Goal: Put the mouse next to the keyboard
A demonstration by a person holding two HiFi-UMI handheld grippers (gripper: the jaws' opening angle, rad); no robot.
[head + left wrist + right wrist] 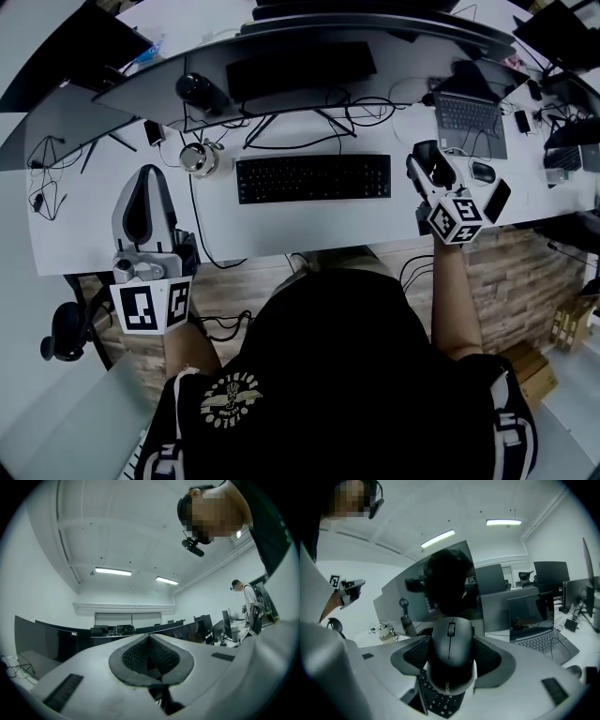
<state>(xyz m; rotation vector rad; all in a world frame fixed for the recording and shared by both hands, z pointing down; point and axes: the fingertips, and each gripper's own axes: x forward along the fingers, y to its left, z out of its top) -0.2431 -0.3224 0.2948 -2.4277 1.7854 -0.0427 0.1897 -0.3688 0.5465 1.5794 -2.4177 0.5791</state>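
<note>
A black mouse [450, 656] is clamped between the jaws of my right gripper [451, 660], its scroll wheel facing up. From the head view, this right gripper [431, 173] hovers just right of the black keyboard [313, 177], and the mouse [439, 169] shows as a dark shape between the jaws. A corner of the keyboard [440, 700] appears under the mouse in the right gripper view. My left gripper [143, 211] is held off the desk's near left edge, tilted upward, its jaws closed with nothing in them. In the left gripper view the left gripper [151, 660] faces the ceiling and monitors.
On the white desk [94, 234] sit a curved monitor [300, 70], a laptop [471, 117], a second mouse [483, 172], a phone [497, 201] and a shiny round object [199, 158]. Cables run behind the keyboard. A person stands at far right in the left gripper view.
</note>
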